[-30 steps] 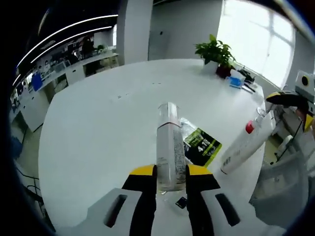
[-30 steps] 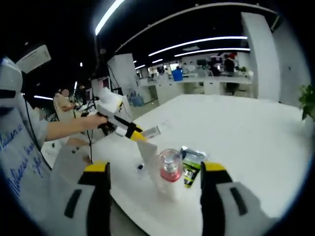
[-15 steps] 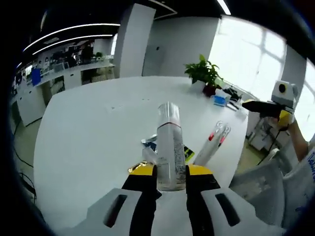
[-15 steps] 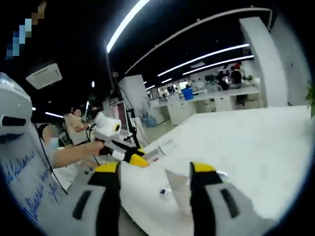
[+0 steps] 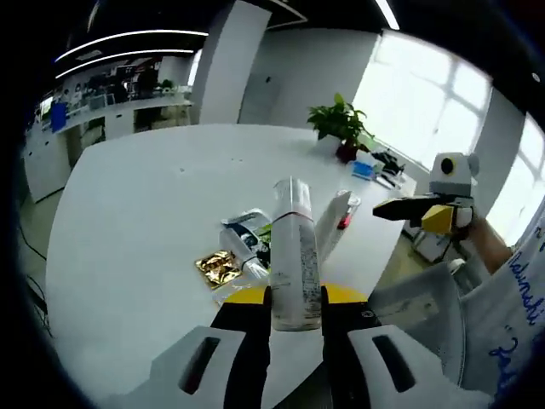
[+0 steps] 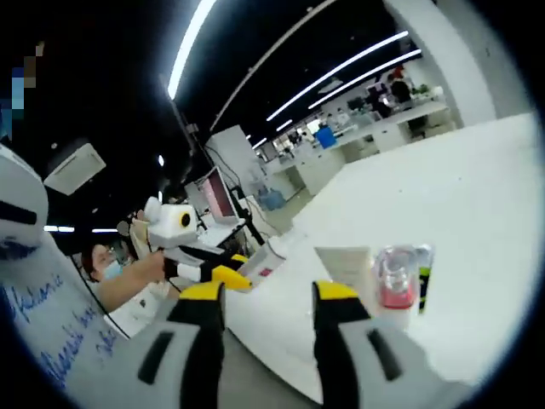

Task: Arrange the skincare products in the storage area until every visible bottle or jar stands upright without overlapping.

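My left gripper [image 5: 294, 300] is shut on a clear bottle [image 5: 294, 247] with a silver cap, held out over the white table [image 5: 145, 196]. Beyond it lie a white tube with a red cap [image 5: 335, 223], a gold sachet [image 5: 219, 267] and a dark-and-white packet [image 5: 248, 228]. In the right gripper view the right gripper [image 6: 268, 298] stands open with a narrow gap and nothing between the jaws. The tube [image 6: 358, 268] with its pink cap lies just right of the right jaw. The left gripper [image 6: 223, 274] shows at the left there, carrying the bottle [image 6: 264, 260].
A potted plant [image 5: 341, 123] and small blue items [image 5: 364, 169] sit at the far table edge. The right gripper [image 5: 423, 213] hovers off the table's right rim in a person's hand. A green packet [image 6: 423, 281] lies beside the tube. Desks and people fill the background.
The right jaws have narrowed from a wide gap to a small one and drawn back from the tube, which now sits to their right. The left gripper keeps the bottle; both cameras shifted.
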Tool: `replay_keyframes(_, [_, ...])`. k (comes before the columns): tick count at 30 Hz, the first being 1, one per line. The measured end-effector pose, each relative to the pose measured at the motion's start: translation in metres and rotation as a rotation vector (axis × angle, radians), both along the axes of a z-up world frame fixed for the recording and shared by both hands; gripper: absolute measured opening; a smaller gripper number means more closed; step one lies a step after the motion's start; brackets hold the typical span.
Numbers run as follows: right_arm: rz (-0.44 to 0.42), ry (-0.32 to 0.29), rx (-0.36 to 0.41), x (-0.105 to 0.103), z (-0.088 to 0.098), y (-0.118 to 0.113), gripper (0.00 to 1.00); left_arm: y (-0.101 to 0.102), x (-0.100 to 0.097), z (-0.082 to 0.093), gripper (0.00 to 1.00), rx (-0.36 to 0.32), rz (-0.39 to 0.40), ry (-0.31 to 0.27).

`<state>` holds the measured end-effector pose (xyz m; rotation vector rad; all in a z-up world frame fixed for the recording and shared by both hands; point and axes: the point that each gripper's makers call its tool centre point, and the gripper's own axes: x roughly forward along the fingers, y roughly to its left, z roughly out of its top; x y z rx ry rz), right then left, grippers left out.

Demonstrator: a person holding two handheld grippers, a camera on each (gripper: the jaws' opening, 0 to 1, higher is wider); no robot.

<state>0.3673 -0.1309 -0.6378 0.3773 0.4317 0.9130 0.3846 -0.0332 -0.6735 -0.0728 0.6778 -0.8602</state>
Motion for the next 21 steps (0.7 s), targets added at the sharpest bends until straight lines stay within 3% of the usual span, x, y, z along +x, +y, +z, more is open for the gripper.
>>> replay_keyframes(5, [0.009, 0.059, 0.013, -0.007, -0.02, 0.009, 0.39, -0.007, -0.016, -0.005, 0.18, -0.015, -0.021, 0.032])
replay_keyframes(12, [-0.028, 0.193, 0.211, 0.001, -0.025, 0.018, 0.36, -0.018, -0.039, -0.006, 0.18, -0.046, -0.067, 0.077])
replay_keyframes(16, [-0.037, 0.256, 0.335, 0.005, -0.022, 0.022, 0.35, -0.028, -0.049, -0.003, 0.18, -0.098, -0.094, 0.101])
replay_keyframes(21, [-0.056, 0.304, 0.45, 0.01, -0.018, 0.022, 0.33, -0.037, -0.055, -0.001, 0.18, -0.119, -0.125, 0.116])
